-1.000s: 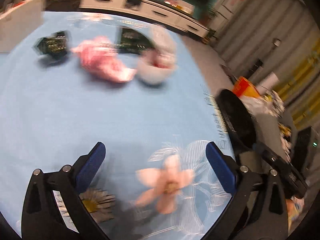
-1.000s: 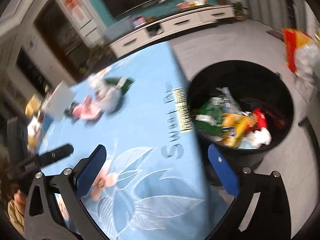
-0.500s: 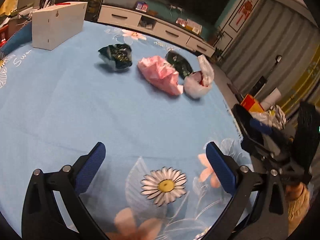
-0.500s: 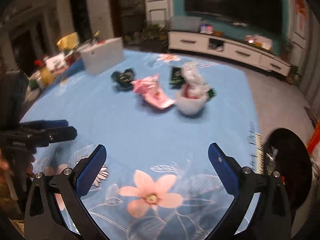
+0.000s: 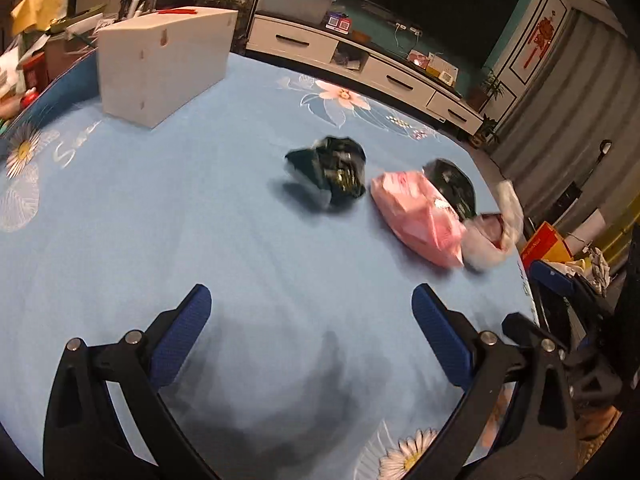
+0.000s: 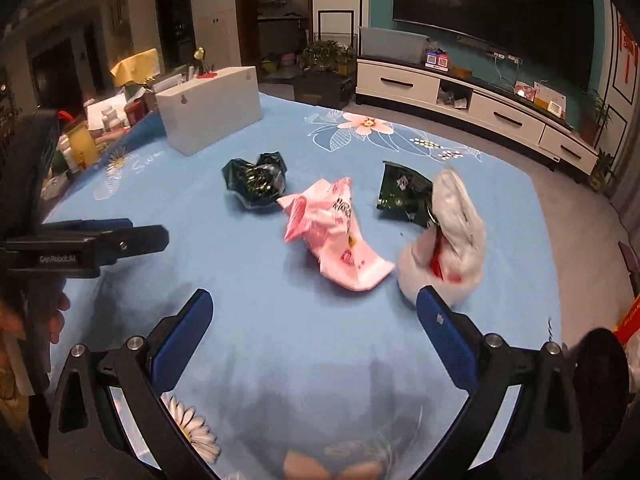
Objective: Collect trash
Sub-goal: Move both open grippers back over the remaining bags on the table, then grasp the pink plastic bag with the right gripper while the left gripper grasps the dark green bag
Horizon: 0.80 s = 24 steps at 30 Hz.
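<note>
Living room, blue flowered worktop (image 6: 248, 280). Four scraps mid-cloth: dark wrapper (image 6: 256, 180), pink bag (image 6: 336, 236), second dark wrapper (image 6: 404, 196), white bag (image 6: 448, 240). Left tongs (image 5: 310, 320) and right tongs (image 6: 314, 320) wide, empty. Approach step; likely next: lower onto white bag. Open cloth ahead; table edge close right.

Table cover: blue tablecloth (image 6: 248, 280) with printed flowers, fills the middle of both views.
Box: white box (image 6: 210, 114), upper left, standing on the cloth.
Clutter: bottles and jars (image 6: 78, 144) at the far left edge (details too small to tell).
Cabinet: white low cabinet (image 6: 476, 106), upper right, below a dark screen (image 6: 492, 2).
Plants: potted plants (image 6: 324, 54), top centre.
</note>
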{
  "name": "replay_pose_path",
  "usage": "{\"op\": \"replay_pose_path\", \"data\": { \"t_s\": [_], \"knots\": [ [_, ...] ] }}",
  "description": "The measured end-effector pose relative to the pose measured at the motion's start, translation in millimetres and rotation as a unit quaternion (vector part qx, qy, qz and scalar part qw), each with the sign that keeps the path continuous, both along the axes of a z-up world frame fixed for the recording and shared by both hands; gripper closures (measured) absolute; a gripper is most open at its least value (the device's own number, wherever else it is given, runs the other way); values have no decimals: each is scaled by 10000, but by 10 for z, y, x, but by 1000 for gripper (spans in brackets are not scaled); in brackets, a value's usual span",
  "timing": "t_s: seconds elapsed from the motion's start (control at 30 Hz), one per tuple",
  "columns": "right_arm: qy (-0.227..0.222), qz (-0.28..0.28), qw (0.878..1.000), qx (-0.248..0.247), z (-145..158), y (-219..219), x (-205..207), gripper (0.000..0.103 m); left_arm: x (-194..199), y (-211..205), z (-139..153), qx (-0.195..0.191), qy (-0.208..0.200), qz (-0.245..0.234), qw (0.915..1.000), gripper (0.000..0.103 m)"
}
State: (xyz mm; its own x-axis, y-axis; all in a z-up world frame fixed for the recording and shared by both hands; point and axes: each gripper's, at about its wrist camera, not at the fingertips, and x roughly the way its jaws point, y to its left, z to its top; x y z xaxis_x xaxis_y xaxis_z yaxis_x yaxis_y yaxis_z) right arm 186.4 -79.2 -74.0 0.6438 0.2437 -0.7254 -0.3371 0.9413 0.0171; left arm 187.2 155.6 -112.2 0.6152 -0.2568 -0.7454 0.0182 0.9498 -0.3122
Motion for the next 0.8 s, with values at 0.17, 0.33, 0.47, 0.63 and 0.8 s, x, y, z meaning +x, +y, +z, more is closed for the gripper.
{"op": "replay_pose_path", "data": {
  "t_s": [0.17, 0.33, 0.47, 0.63, 0.8],
  "knots": [
    [3, 92, 9999, 73, -62, 76, 215, 3, 389, -24, -88, -114, 45, 1, 9999, 3],
    [-64, 147, 9999, 6, -130, 183, 411, 4, 675, -34, -119, -338, -11, 16, 9994, 3],
    [-62, 120, 9999, -51, -176, 233, 574, 11, 925, -73, -171, -382, 9, 88, 9992, 3],
    [30, 20, 9999, -114, -280, 258, 710, 27, 1150, -126, -280, -395, 178, 151, 9989, 4],
    [174, -39, 9998, -107, -376, 265, 759, 45, 1236, -196, -349, -384, 225, 122, 9989, 34]
  ]
}}
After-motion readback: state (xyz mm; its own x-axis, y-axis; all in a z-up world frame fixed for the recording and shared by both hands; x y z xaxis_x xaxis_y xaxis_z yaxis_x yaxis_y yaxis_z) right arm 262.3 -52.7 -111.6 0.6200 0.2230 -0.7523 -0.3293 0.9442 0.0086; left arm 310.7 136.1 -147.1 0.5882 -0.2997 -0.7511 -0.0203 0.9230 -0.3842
